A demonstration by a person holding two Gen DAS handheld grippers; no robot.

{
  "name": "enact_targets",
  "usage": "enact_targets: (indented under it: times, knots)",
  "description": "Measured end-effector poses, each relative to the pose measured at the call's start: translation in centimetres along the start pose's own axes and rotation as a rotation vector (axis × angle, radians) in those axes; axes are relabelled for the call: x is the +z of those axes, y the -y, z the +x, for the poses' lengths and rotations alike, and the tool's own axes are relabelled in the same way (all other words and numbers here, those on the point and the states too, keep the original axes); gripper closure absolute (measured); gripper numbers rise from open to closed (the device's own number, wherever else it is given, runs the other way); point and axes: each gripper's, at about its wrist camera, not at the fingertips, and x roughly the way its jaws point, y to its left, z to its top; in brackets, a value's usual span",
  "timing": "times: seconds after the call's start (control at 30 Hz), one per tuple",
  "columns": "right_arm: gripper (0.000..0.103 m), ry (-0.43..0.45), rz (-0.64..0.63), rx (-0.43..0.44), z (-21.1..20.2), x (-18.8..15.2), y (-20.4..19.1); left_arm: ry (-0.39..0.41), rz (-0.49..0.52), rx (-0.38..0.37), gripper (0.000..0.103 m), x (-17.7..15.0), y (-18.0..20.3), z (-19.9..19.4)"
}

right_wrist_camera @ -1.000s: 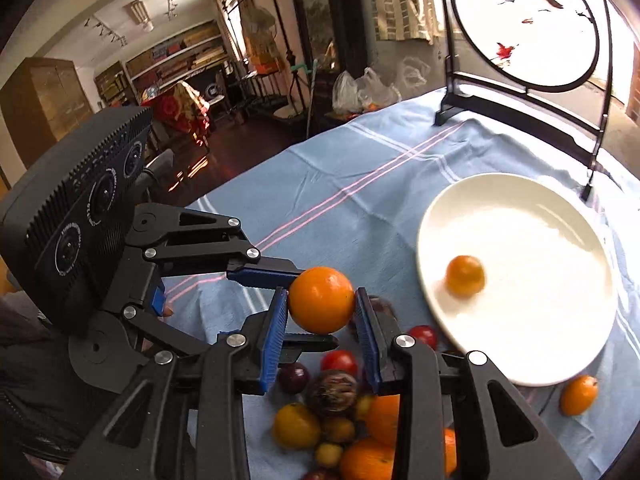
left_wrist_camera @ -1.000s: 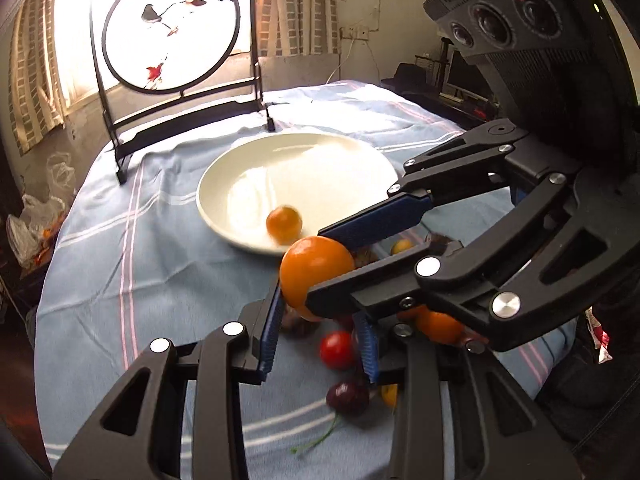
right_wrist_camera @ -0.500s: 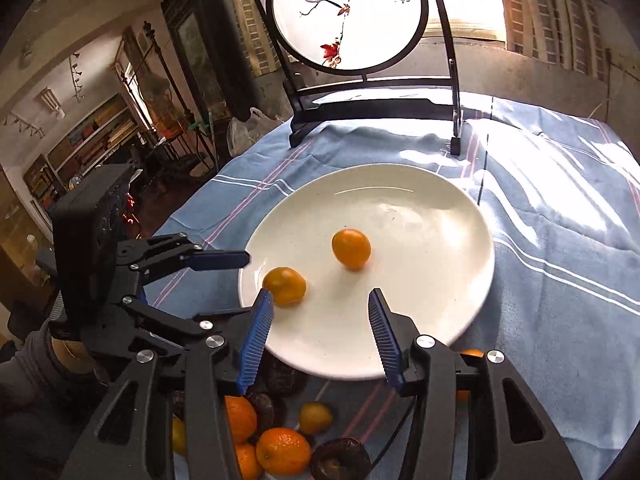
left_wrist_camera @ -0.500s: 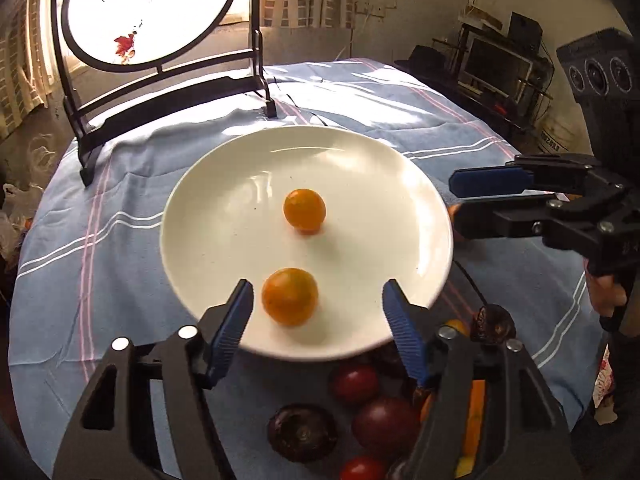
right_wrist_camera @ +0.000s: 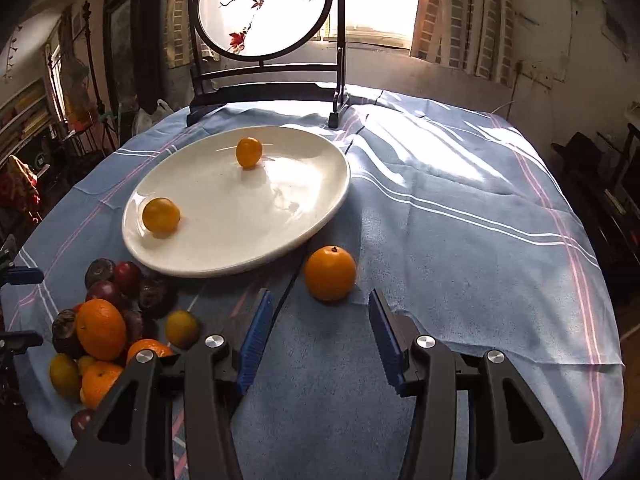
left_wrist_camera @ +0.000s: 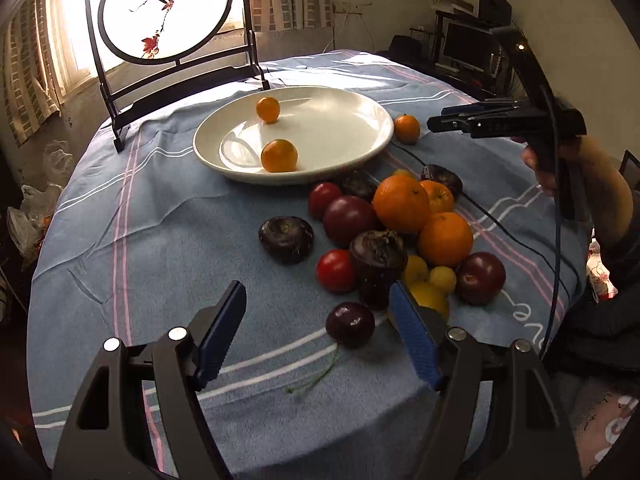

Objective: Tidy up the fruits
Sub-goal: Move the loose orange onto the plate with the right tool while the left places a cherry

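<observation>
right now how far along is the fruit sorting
Early. Done: two small oranges sit on the white plate. In hand: nothing; the left gripper and right gripper are both open and empty. Left: the lone orange beside the plate and the mixed pile on the cloth.

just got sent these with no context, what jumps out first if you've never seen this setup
The white plate at mid-table catches the eye first, with two small orange fruits on it. Right beside it, on the blue striped tablecloth, lies a heap of oranges, dark plums and red tomatoes. Behind stands a backlit round screen painted with a bird, and one lone orange sits just ahead of the open right gripper.
</observation>
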Motion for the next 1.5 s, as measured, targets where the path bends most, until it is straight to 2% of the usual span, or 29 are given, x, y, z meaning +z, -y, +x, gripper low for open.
enact_targets:
  times: [0.23,0.3,0.33,0.37,0.43,0.47,0.53,0.57,0.6,0.67,0.83,1.0,1.13,1.3,1.5]
  knots:
    - [0.05,-0.083,-0.038,-0.083,4.9,2.0,-1.3,-0.06,0.017,0.032,0.031,-2.2,0.3,0.8]
    - [0.054,-0.123,-0.022,-0.066,5.9,1.8,-1.2,-0.061,0.023,0.034,0.031,-2.3,0.6,1.2]
    - [0.062,-0.135,-0.014,-0.06,6.1,1.6,-1.1,-0.059,0.025,0.035,0.031,-2.2,0.8,1.3]
    - [0.066,-0.129,-0.01,-0.056,6.0,1.4,-1.1,-0.055,0.024,0.033,0.031,-2.1,0.9,1.5]
    - [0.066,-0.126,0.012,-0.033,5.5,1.1,-1.0,-0.056,0.014,0.031,0.033,-1.8,0.8,1.9]
    - [0.066,-0.122,0.02,-0.023,5.1,0.9,-1.0,-0.064,0.006,0.025,0.036,-1.6,0.8,2.3]
    - [0.066,-0.107,0.034,-0.014,4.1,0.5,-0.9,-0.091,-0.006,0.01,0.055,-1.5,0.7,3.0]
    - [0.066,-0.099,0.047,-0.003,3.5,0.3,-0.7,-0.097,-0.007,-0.003,0.059,-1.5,0.7,3.3]
    - [0.066,-0.09,0.063,0.013,2.8,0.1,-0.5,-0.086,-0.003,-0.005,0.075,-1.5,0.8,3.2]
    - [0.066,-0.066,0.085,0.038,1.3,-0.5,-0.1,-0.084,0.016,0.012,0.074,-1.6,1.2,3.0]
    - [0.066,-0.001,0.13,0.09,-2.2,-2.0,0.9,-0.067,0.009,-0.013,0.074,-1.9,1.5,2.1]
    - [0.066,0.069,0.109,0.132,-4.6,-2.9,0.9,-0.003,-0.058,-0.04,0.074,-1.1,0.5,0.4]
    - [0.066,0.087,0.095,0.152,-5.5,-2.6,0.4,0.024,-0.102,-0.021,0.074,0.1,-0.7,0.1]
    - [0.066,0.092,0.073,0.179,-4.6,0.2,-1.0,0.042,-0.148,-0.029,0.074,3.8,-2.8,1.3]
    - [0.066,0.028,0.077,0.208,0.1,4.1,-2.5,0.048,-0.211,-0.036,0.074,10.4,-5.9,5.5]
